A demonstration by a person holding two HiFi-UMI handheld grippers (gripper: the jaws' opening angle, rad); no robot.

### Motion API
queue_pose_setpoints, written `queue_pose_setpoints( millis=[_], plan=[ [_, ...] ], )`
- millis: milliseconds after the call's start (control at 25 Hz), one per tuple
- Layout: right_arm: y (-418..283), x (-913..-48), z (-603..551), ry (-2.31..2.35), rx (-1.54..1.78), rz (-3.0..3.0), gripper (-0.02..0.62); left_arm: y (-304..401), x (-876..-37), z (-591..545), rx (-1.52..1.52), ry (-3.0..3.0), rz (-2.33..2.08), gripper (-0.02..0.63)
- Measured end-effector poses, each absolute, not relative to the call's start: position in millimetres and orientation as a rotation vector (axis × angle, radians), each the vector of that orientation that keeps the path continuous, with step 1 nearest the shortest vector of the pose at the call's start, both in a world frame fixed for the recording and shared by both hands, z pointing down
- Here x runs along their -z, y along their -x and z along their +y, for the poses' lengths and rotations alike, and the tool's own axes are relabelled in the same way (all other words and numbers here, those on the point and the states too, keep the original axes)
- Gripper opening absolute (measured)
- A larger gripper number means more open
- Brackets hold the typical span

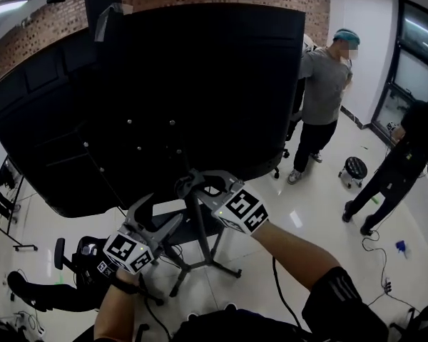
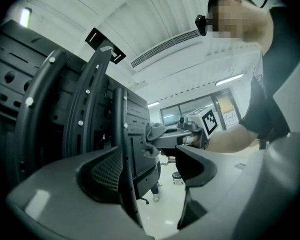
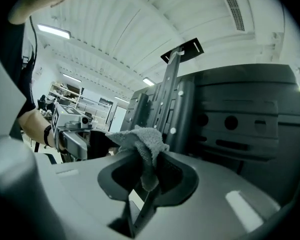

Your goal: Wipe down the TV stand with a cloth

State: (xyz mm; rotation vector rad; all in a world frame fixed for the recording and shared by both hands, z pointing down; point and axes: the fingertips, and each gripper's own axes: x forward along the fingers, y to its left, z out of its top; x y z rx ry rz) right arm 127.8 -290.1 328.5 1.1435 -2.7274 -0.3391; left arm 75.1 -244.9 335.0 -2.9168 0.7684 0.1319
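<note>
Clamping the grey cloth (image 3: 140, 140) in its jaws, the right gripper (image 3: 147, 176) held it beside the TV stand (image 3: 182, 109); the left gripper (image 2: 150, 171) stood open.

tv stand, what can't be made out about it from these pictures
Head view: the TV hides the top of the TV stand; the right gripper covers the cloth.
Both gripper views: gripper bodies block the stand's feet.
Dust on the stand: too small in any view.
</note>
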Motion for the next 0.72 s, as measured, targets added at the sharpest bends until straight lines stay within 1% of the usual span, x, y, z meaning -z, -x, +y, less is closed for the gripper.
queue_pose_setpoints(
  millis=[120,400,720],
  plan=[
    [-137,-302,-297,-1.188,0.368,-2.713,0.067,-82,-314,-244,-0.152,2.909,0.708,0.353],
    [-137,-250,-305,-1.266,0.382,-2.683,0.067,-69,-271,-240,-0.188,2.903,0.654,0.353],
    [-134,-213,-318,-1.345,0.398,-2.615,0.067,-60,-243,-241,-0.188,2.884,0.568,0.354]
  ],
)
